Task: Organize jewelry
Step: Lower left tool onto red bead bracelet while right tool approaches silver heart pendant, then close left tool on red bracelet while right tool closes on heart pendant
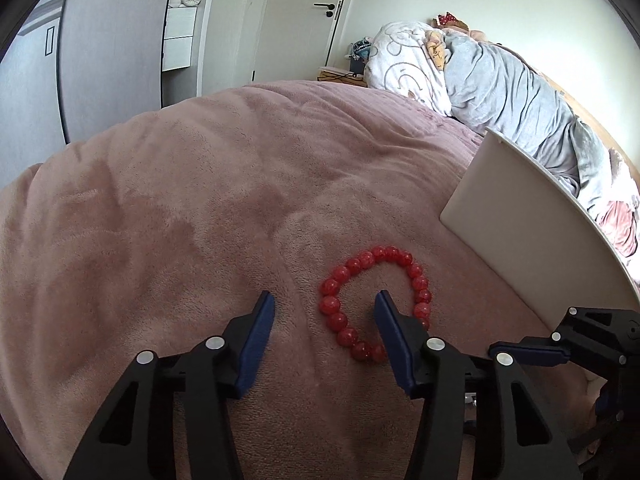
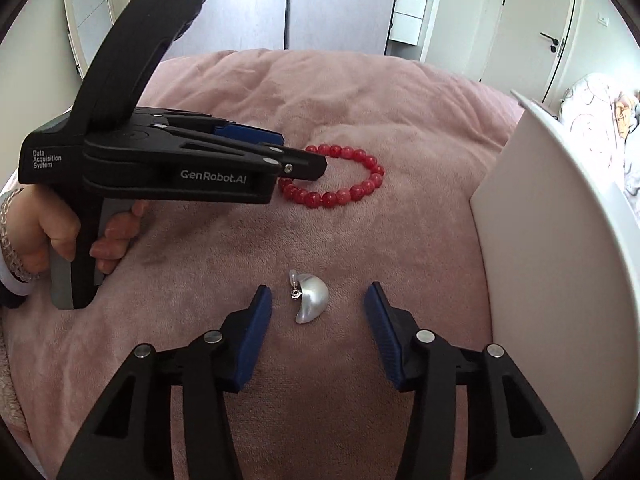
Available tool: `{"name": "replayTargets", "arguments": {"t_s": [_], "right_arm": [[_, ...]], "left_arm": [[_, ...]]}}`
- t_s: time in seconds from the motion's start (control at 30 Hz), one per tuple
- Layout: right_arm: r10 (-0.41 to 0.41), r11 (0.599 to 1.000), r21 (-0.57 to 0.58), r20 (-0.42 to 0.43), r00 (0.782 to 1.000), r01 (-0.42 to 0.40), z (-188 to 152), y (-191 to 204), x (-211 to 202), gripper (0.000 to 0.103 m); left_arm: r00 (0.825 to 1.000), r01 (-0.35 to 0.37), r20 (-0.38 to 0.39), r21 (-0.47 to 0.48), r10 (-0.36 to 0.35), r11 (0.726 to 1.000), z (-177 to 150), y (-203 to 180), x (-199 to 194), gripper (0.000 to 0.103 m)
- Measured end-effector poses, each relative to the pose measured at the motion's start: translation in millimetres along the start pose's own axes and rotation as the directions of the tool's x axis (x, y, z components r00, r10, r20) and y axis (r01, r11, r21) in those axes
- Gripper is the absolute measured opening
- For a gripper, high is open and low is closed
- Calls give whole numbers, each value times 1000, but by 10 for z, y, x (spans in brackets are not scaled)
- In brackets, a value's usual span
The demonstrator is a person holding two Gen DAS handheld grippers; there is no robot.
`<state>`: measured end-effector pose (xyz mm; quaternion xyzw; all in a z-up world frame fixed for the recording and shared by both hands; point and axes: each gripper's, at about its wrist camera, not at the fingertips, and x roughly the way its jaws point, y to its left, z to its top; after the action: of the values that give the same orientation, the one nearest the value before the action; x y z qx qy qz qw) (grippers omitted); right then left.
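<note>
Two pieces of jewelry lie on the pink blanket (image 2: pixel 360 92), and I judge that neither is put away yet. My left gripper (image 1: pixel 325 300) has its fingers partly apart, with the left side of the red bead bracelet (image 1: pixel 376 300) between them: one finger stands outside the ring on the left, the other inside the ring. The pads do not press on the beads, so I hold nothing there. My right gripper (image 2: pixel 318 294) is also partly apart, and the silver shell-shaped earring (image 2: pixel 310 298) lies between its fingers, touching neither one. Seen from the right wrist, the bracelet is farther away than the earring, and the left gripper reaches over its left part, held by a hand (image 2: pixel 60 232) at the left edge. A white panel (image 2: pixel 560 240) stands at the right of both pieces; it may belong to a jewelry box, but I cannot tell. As I see it, the task is only at its start: both grasps are prepared, and lifting and placing remain.
</note>
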<state>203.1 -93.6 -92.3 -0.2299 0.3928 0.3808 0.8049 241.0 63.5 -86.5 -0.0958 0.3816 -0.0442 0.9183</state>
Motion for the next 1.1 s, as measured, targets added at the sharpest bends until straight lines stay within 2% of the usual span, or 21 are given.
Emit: {"name": "replayTargets", "arguments": {"t_s": [0.13, 0.3, 0.4, 0.5, 0.6, 0.8, 0.87, 0.93, 1.1], "right_arm": [[31, 1000, -5, -15, 999, -31, 17, 20, 42, 26], [31, 999, -12, -26, 999, -31, 43, 43, 32, 26], [31, 999, -10, -27, 999, -31, 40, 52, 26, 26], [34, 999, -8, -31, 999, -34, 52, 48, 34, 26], [46, 999, 3, -36, 998, -46, 44, 26, 25, 26], [48, 999, 4, -60, 997, -47, 37, 26, 37, 25], [70, 997, 21, -66, 995, -69, 38, 3, 35, 19], [87, 996, 34, -66, 994, -85, 42, -24, 24, 19], [104, 994, 39, -59, 993, -102, 27, -30, -70, 19]], "left_arm": [[1000, -2, 8, -27, 3, 1000, -1, 49, 0, 36], [999, -31, 38, 9, 31, 999, -10, -29, -50, 35], [999, -9, 39, 69, 6, 998, -20, -131, -51, 34], [1000, 19, 4, 100, -19, 995, -38, -179, -7, 26], [999, 35, -15, 69, -34, 997, -37, -126, 29, 21], [998, 46, -48, 38, -44, 998, -57, -80, 95, 21], [998, 50, -47, 36, -48, 998, -59, -83, 94, 19], [998, 53, -45, 27, -52, 998, -61, -56, 92, 15], [998, 60, -33, 23, -60, 998, -63, -55, 27, 15]]}}
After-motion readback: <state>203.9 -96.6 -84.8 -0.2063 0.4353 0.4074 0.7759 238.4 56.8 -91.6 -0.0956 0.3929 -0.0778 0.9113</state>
